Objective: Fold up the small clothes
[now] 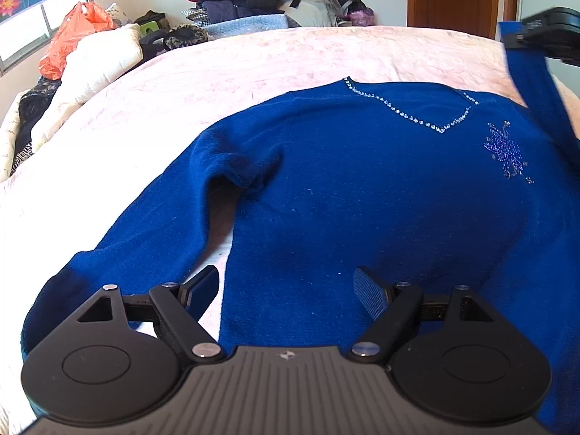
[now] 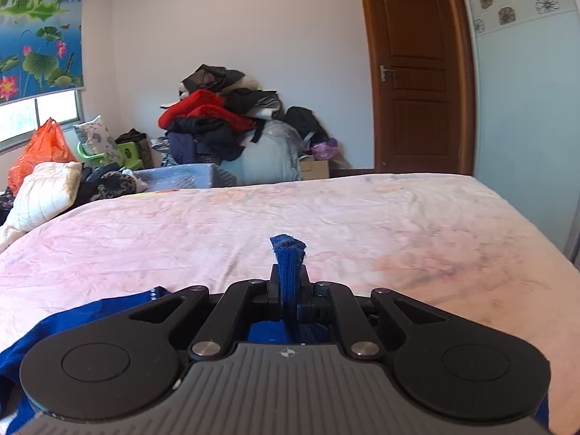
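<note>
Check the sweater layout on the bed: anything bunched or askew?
Yes: the blue sweater is bunched at the armpit of the sleeve near the left claw, so it doesn't lie flat.

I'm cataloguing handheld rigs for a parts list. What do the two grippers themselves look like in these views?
The left gripper and right gripper look alike: matte black bodies with two round discs, triangular cutouts, angled link arms on silver rivets, and a grey ribbed centre plate bearing a small emblem. The left gripper's fingers carry textured, cross-hatched pads. No cables, hands or sleeves show.
</note>
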### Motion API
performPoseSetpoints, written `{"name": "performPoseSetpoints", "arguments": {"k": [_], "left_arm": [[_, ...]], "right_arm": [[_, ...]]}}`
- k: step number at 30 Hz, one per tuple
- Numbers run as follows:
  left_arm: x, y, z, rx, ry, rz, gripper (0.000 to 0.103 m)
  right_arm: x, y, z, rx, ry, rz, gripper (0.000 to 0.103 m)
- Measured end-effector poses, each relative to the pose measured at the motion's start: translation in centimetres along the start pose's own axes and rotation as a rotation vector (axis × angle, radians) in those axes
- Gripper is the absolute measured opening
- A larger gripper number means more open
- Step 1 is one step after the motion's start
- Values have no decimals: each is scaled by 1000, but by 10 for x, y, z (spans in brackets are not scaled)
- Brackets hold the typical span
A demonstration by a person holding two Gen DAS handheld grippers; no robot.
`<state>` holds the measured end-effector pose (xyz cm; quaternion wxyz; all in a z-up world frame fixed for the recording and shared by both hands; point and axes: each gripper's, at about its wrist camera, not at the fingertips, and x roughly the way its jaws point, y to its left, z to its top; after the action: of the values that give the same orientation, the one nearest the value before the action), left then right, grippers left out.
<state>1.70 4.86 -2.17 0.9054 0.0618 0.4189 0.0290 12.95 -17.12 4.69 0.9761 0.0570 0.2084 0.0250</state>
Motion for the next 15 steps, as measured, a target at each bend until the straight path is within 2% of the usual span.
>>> {"name": "performPoseSetpoints", "arguments": {"k": [10,15], "left_arm": [[-1,11,-3,-15,12,-4,81],[2,17,-6,-23,20,7,81]], "right_arm": [[22,84,-13,-105,70,119,11],[26,115,-20,-87,97,181,11]]}}
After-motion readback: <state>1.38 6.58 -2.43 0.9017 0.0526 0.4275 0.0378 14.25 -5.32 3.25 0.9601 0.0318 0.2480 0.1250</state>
